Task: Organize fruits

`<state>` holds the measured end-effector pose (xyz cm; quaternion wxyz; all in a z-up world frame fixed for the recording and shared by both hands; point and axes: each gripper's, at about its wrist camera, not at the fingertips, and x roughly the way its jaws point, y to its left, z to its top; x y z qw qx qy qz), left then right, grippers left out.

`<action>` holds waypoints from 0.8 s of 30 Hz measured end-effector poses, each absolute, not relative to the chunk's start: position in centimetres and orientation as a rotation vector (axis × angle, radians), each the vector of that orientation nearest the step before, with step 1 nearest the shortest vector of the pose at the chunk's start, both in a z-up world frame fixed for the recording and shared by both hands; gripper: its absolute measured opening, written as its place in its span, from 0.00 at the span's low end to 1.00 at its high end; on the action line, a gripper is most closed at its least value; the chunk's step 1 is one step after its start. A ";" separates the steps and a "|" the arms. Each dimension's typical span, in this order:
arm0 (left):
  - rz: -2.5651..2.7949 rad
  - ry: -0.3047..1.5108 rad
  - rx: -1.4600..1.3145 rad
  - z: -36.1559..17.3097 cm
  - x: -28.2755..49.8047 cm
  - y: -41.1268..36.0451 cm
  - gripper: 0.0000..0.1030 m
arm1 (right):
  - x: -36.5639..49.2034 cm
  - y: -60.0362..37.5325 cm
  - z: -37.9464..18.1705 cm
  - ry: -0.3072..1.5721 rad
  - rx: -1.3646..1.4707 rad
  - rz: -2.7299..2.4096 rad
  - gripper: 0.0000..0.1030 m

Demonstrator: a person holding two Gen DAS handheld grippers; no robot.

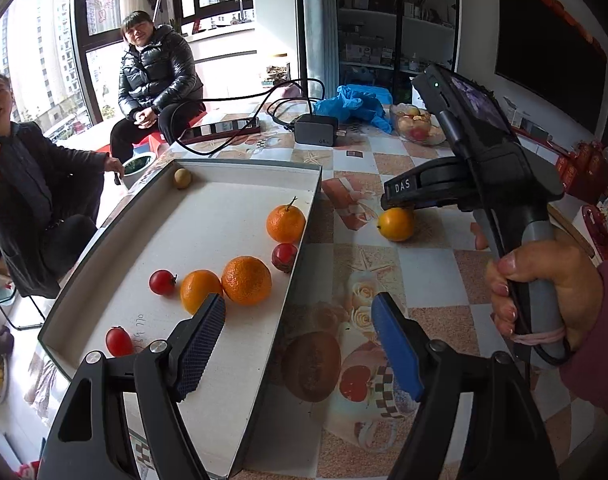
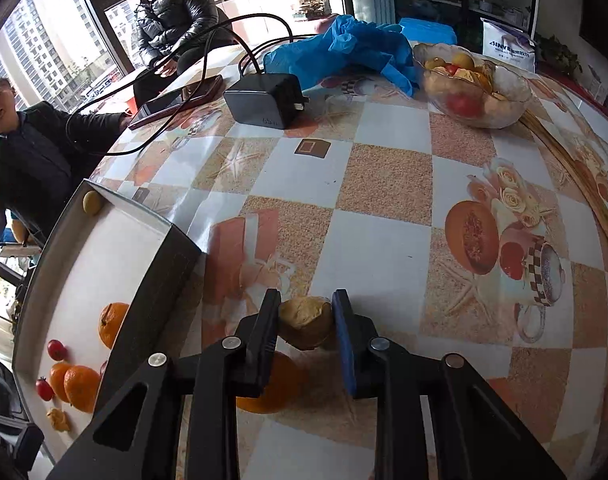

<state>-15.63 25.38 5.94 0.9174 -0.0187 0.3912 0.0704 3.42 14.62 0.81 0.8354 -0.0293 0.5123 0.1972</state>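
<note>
My right gripper [image 2: 306,322] is clamped on a small brownish-yellow fruit [image 2: 306,320], its pads pressing both sides, just above the patterned tablecloth [image 2: 383,184]. Right beneath that gripper an orange [image 2: 272,394] sits on the cloth; from the left camera I see the same orange [image 1: 396,224] just beside the tray, under the black body of my right gripper. The white tray [image 1: 208,216] with dark walls lies at the left of the table and holds three oranges [image 1: 246,280], three small red tomatoes [image 1: 162,282], a dark red fruit [image 1: 284,256] against its right wall, and a small tan round fruit [image 1: 182,178] in the far corner. My left gripper [image 1: 300,344] hangs over the tray's right wall with its jaws spread and nothing between them. My right hand [image 1: 543,288] grips the handle at the right. Further back stand a glass bowl [image 2: 475,84] of mixed fruit, a blue plastic bag [image 2: 343,52], a black charger [image 2: 264,100] with its cable, and a phone [image 2: 176,100]. Two people sit beyond the table by the window.
</note>
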 end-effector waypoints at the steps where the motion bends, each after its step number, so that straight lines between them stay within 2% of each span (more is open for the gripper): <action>1: 0.135 0.810 -0.039 5.8 -15.5 25.1 0.77 | 2.5 14.1 0.8 1.078 -0.077 0.422 0.27; 11: 0.030 0.869 -0.109 4.6 -12.7 21.6 0.77 | -4.7 5.1 1.1 1.008 -0.077 0.359 0.27; 18: 0.130 0.948 -0.073 0.8 -9.6 20.1 0.77 | -7.9 -0.4 1.1 0.948 -0.040 0.277 0.28; 20: 0.128 0.931 -0.074 0.6 -10.1 19.8 0.76 | -8.5 -1.0 1.0 0.936 -0.040 0.272 0.28; 23: 0.118 0.921 -0.063 0.9 -10.7 19.4 0.64 | -9.0 -1.2 0.7 0.927 -0.054 0.265 0.28; 24: 0.115 0.920 -0.059 0.9 -11.0 19.4 0.64 | -9.2 -1.2 0.7 0.925 -0.065 0.262 0.28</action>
